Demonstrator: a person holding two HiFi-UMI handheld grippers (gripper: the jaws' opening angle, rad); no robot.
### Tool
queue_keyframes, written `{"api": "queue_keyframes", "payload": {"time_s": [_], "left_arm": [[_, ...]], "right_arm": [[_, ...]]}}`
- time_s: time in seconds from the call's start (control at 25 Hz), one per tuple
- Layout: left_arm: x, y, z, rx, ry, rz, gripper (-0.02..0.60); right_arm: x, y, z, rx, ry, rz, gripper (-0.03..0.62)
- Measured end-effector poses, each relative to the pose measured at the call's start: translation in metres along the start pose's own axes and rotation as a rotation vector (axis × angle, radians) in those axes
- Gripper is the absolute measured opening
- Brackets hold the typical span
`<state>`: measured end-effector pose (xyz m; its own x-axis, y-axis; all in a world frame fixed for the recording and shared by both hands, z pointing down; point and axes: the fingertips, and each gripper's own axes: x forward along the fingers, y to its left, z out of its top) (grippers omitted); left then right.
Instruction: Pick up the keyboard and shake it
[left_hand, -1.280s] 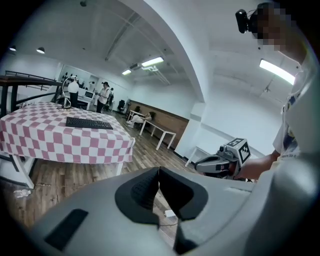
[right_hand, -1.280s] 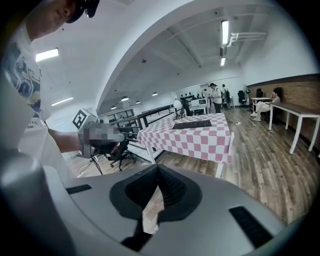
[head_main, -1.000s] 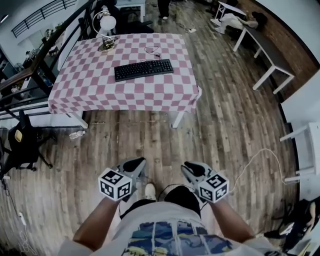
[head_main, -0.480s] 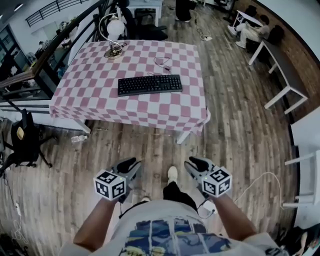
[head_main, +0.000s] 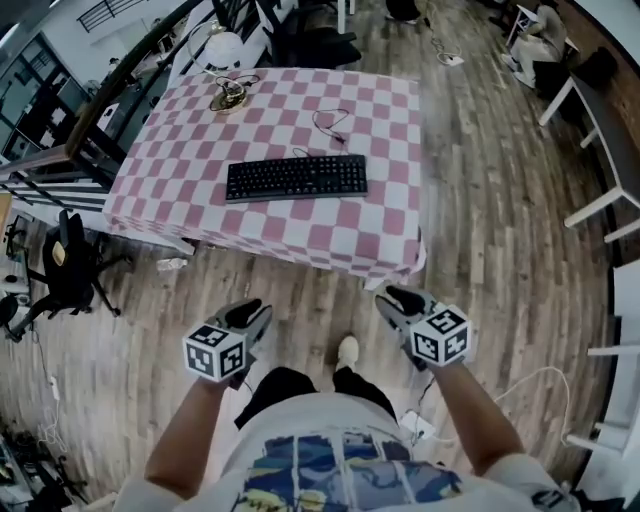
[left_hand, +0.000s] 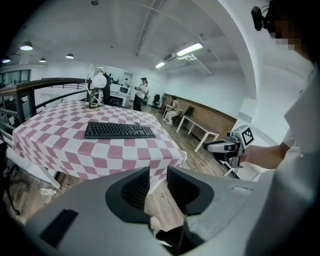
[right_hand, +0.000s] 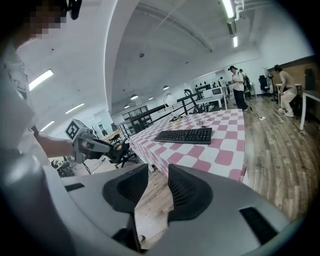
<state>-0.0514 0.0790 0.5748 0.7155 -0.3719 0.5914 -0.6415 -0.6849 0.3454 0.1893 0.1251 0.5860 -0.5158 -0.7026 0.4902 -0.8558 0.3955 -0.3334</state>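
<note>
A black keyboard (head_main: 296, 178) lies flat near the middle of a table with a pink-and-white checked cloth (head_main: 400, 130). It also shows in the left gripper view (left_hand: 119, 130) and the right gripper view (right_hand: 184, 135). My left gripper (head_main: 258, 312) hangs over the wooden floor, short of the table's near edge. Its jaws are opening, with a narrow gap and nothing between them (left_hand: 158, 172). My right gripper (head_main: 393, 297) is level with it on the right, jaws slightly apart and empty (right_hand: 158, 172). Neither gripper touches the keyboard.
A white globe lamp (head_main: 222, 50) stands at the table's far left corner, and a thin cable (head_main: 330, 122) lies behind the keyboard. A black office chair (head_main: 65, 270) stands at the left, a white bench (head_main: 600, 130) at the right. A shoe (head_main: 347, 350) is on the floor below.
The table and keyboard have come nearer as the person walked forward. Both grippers now sit higher in the head view, close to the table's near edge.
</note>
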Motion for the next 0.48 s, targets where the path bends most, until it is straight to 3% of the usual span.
{"api": "queue_keyframes", "payload": {"time_s": [0.24,0.48], "left_arm": [[0.033,0.034,0.017,-0.037,0.057,0.07,0.104],[0.058,0.096,0.051,-0.058,0.044,0.113,0.109]], "right_arm": [[0.03,-0.068,0.007,0.06,0.032,0.024,0.137],[0.078,-0.122,0.025,0.073,0.083,-0.002,0.143]]}}
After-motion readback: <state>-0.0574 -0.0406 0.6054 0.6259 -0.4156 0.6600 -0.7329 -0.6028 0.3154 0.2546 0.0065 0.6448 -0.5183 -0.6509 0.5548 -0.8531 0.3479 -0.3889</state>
